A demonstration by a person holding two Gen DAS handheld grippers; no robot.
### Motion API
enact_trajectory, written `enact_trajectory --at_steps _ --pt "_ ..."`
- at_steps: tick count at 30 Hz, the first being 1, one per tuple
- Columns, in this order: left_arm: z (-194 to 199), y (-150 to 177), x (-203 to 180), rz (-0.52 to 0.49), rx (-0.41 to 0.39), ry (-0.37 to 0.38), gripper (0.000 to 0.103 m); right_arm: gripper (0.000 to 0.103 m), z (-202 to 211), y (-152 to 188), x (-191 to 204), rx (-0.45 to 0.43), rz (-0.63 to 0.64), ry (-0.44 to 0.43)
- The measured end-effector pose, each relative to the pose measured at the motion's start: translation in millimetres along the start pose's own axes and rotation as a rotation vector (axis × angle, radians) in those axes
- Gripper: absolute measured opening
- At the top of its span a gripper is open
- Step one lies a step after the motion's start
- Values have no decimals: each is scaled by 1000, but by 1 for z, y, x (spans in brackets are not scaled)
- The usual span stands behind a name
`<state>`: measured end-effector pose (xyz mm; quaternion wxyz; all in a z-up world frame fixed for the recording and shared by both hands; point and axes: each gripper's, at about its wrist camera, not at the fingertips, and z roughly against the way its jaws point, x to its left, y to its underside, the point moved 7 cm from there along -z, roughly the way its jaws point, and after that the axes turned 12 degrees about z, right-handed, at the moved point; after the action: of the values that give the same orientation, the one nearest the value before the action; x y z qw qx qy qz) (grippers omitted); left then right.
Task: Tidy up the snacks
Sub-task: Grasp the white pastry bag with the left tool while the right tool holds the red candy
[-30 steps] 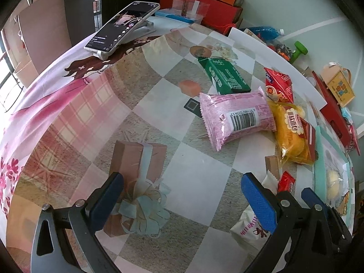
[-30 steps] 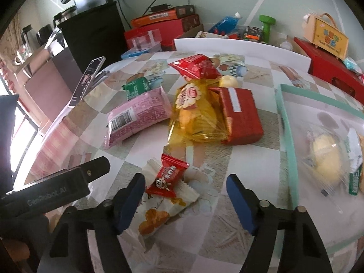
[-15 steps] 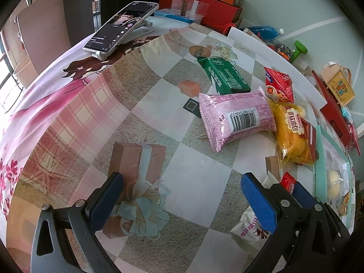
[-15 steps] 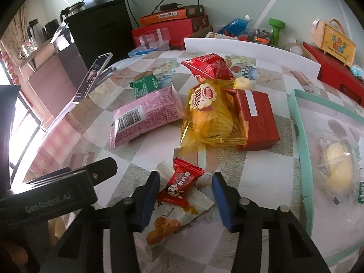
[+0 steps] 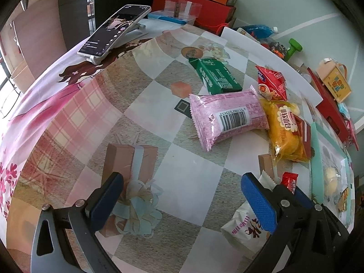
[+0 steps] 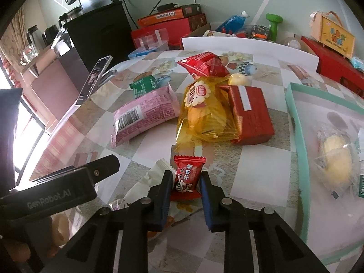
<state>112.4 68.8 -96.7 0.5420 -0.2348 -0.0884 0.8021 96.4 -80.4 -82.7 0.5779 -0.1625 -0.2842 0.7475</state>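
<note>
My right gripper (image 6: pixel 185 183) is shut on a small red candy packet (image 6: pixel 187 177), which lies on a white snack packet (image 6: pixel 157 173). The candy also shows in the left wrist view (image 5: pixel 289 180), beside the white packet (image 5: pixel 244 229). My left gripper (image 5: pixel 182 195) is open and empty above the tablecloth. Beyond lie a pink packet (image 6: pixel 143 113), a yellow cake bag (image 6: pixel 204 111), a red box (image 6: pixel 249 112), a red bag (image 6: pixel 203 64) and a green packet (image 6: pixel 143 85). A teal tray (image 6: pixel 295 122) at the right holds wrapped pastries (image 6: pixel 335 161).
A phone on a stand (image 5: pixel 116 31) is at the table's far left. Red boxes (image 6: pixel 168 26), a white board (image 6: pixel 248 47), a blue bottle (image 6: pixel 232 24) and a green dumbbell (image 6: pixel 274 22) line the back. The left gripper body (image 6: pixel 52 193) sits close at the left.
My right gripper has closed its jaws from wide open onto the red candy packet. The left gripper has stayed open and almost still.
</note>
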Motion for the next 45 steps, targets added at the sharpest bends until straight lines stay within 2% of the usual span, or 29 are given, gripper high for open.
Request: enact_trajectory --at_steps 17,30,34,37,40,45 --pt "4 9 -28 -112 10 43 102 26 45 6 -50 -55 -71 110" --pt "-5 39 -67 -325 54 55 102 26 56 7 -69 -74 -124 135" --pt "-7 49 -77 -392 64 49 102 26 57 8 -72 -73 -135 136" --pt "-12 57 -81 -444 70 18 102 26 57 9 -74 -70 -143 132" --pt "-14 57 -78 -449 74 -6 102 26 58 9 -75 -72 -149 131" --pt "-15 49 -65 -401 63 -38 102 26 58 9 -76 -71 -156 129"
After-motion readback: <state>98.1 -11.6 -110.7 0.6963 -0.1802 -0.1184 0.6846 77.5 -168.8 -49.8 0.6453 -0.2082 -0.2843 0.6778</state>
